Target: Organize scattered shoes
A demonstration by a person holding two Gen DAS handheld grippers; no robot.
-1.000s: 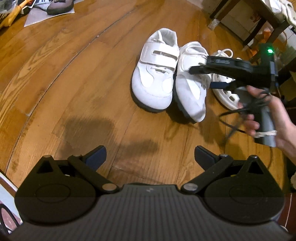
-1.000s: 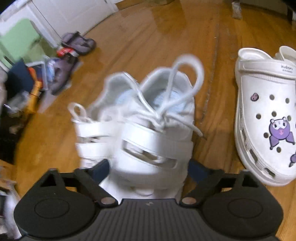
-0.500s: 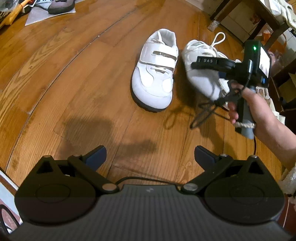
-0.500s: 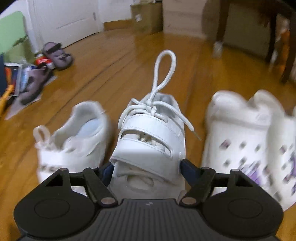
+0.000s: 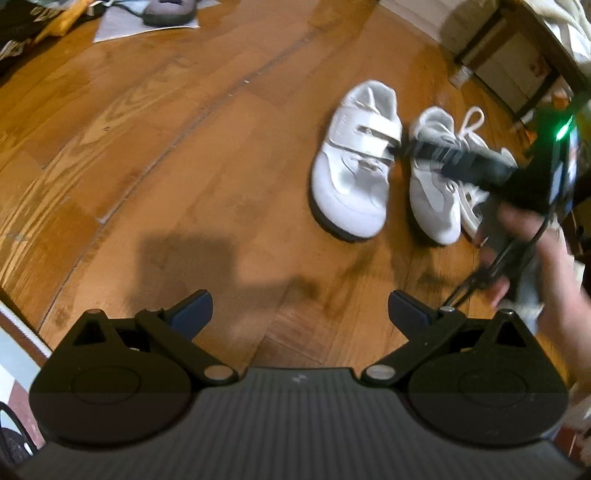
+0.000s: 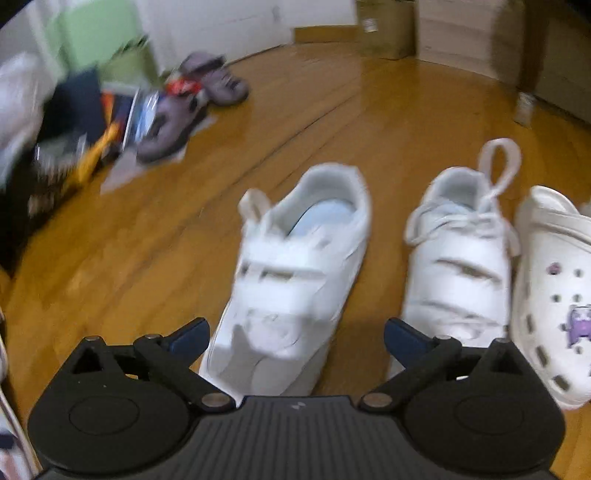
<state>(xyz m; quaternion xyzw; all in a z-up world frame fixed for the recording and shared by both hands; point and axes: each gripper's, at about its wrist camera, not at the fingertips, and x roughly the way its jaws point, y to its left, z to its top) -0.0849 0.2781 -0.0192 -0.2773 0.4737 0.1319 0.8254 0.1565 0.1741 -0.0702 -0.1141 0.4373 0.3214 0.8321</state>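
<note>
Through the left wrist camera I see a bare wooden plank floor (image 5: 155, 155) with two white strap-fastened sneakers side by side at the far right: the white sneaker with the closed strap (image 5: 354, 166) on the left and the white sneaker with a looped lace (image 5: 439, 184) just right of it, a narrow strip of floor between them. Far left, a grey sandal (image 5: 168, 9) lies on a sheet of paper beside dark clutter. My left gripper (image 5: 300, 310) hangs over empty floor, jaws spread wide, nothing between them. On the right, blurred, a hand (image 5: 524, 251) holds the right gripper, whose arm crosses in front of the laced sneaker.

Through the right wrist camera, the strap sneaker (image 6: 295, 280) fills the near middle, its toe between the jaws of my right gripper (image 6: 295, 332). The jaws have just been opening and now stand wide, and I see no pad pressing on it. The laced sneaker (image 6: 458, 266) sits to the right, close against a white perforated clog with purple charms (image 6: 550, 295). Two grey sandals (image 6: 221, 81) and mixed clutter lie far left.
</note>
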